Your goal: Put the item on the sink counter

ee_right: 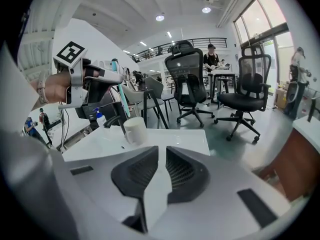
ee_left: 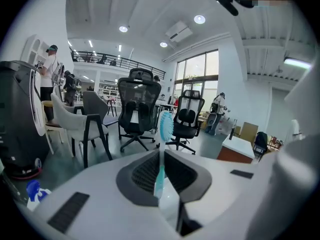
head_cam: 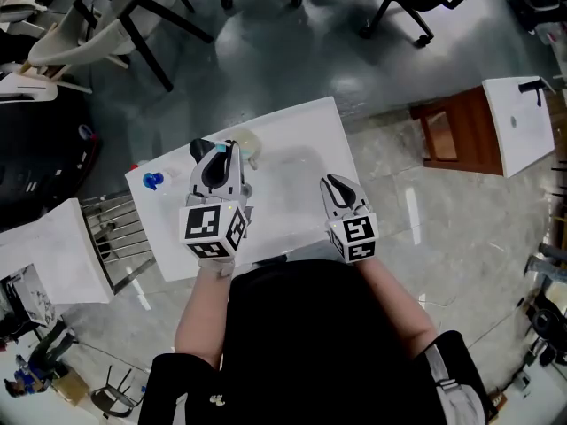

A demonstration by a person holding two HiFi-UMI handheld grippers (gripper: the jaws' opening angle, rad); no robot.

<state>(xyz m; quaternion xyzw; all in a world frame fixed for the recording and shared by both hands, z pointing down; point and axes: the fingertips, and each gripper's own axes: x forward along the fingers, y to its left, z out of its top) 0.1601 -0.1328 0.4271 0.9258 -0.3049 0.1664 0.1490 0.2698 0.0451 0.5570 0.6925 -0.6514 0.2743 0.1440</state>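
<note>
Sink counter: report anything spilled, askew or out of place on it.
Nothing stands out. No spill shows on the sink counter. The white cup and the blue-topped bottle stand upright on it. The toothbrush is upright in the left gripper's shut jaws, not yet set down.

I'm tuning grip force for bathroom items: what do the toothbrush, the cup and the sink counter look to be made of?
Toothbrush: likely plastic, with a glossy, slightly translucent teal handle and pale bristles at the head.
Cup: plain opaque white with a dull sheen; ceramic or plastic, the look leaves it open.
Sink counter: smooth glossy white that catches soft reflections, probably ceramic or a moulded resin.
</note>
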